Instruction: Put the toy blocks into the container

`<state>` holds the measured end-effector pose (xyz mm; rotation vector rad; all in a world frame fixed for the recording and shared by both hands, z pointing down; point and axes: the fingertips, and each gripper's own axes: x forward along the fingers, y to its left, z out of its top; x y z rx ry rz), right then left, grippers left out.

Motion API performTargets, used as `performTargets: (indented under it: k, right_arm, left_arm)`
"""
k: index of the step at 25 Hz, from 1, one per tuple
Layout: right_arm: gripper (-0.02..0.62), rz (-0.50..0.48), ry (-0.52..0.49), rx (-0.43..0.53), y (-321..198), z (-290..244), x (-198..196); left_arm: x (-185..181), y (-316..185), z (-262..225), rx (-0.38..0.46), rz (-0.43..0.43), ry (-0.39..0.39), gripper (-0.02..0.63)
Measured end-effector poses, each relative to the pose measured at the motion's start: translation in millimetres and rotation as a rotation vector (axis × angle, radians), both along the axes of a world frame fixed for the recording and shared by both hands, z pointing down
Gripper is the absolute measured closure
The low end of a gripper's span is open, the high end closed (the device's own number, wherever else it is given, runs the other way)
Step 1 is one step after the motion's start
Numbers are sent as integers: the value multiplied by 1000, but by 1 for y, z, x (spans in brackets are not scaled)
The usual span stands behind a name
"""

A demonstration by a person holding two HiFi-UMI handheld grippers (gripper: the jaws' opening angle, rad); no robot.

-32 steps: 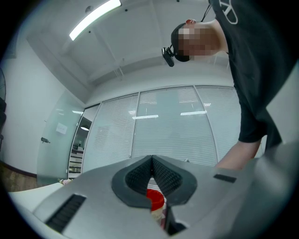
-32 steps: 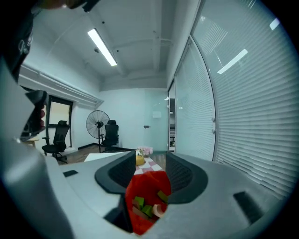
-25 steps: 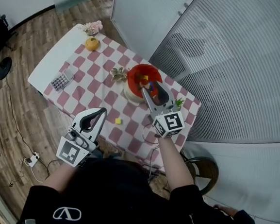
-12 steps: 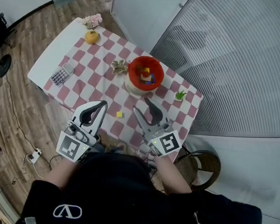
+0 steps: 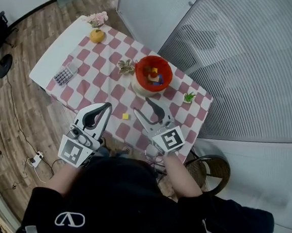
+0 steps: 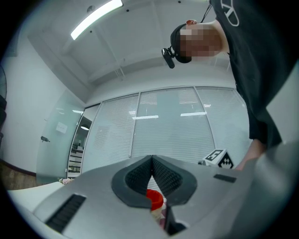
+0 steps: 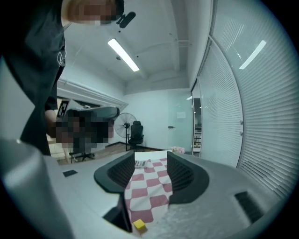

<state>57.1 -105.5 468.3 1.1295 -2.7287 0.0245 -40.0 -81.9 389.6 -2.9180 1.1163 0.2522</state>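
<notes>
Presently the right gripper [image 5: 141, 106], jaws apart and just opened wider with nothing between, hovers near the yellow block [image 5: 125, 116]; left gripper [image 5: 107, 107] closed, empty.

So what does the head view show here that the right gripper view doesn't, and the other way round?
Only the head view: the red container holding toy blocks, the orange fruit at the table's far end, and the left gripper. Only the right gripper view: the ceiling light strip. Both: the yellow block lying on the checkered cloth, and the right gripper, its fingers apart with nothing between them.
</notes>
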Motion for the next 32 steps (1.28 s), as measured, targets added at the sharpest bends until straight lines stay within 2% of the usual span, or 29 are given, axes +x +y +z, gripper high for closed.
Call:
performTargets:
  k: [3,8,11,15,21,24,26,32]
  right_arm:
    - [368,-76,123,-71,-3,41,-12]
    - [353,-228,361,-206,-3,116,-31]
    - [350,-325,534,-262,2,159,-39]
    - [350,-465,723,-326,16,213,-45]
    - [347,-565,888,-455,26,277,-35]
    - [349,-621,973,-490,32,297,-33]
    - [374,-652,1022,-511,33,309,-31]
    - [374,-669,1075,-582,29,324,-29]
  left_arm:
    - [-1,-2,-10,28,-8,26,600]
    - [-8,0,2,-4,-22,-3,600]
    - [-11,-1,-8,22,-37,31,600]
    - [-19,3,7,-20,-52,-4,600]
    - [-23,3,8,-24,-67,-4,600]
    - [-26,2,9,-33,-79,-2,600]
    - [-28,2,10,-39,-87,-2,600]
    - [-32,0,15,-56,-100,-7,600]
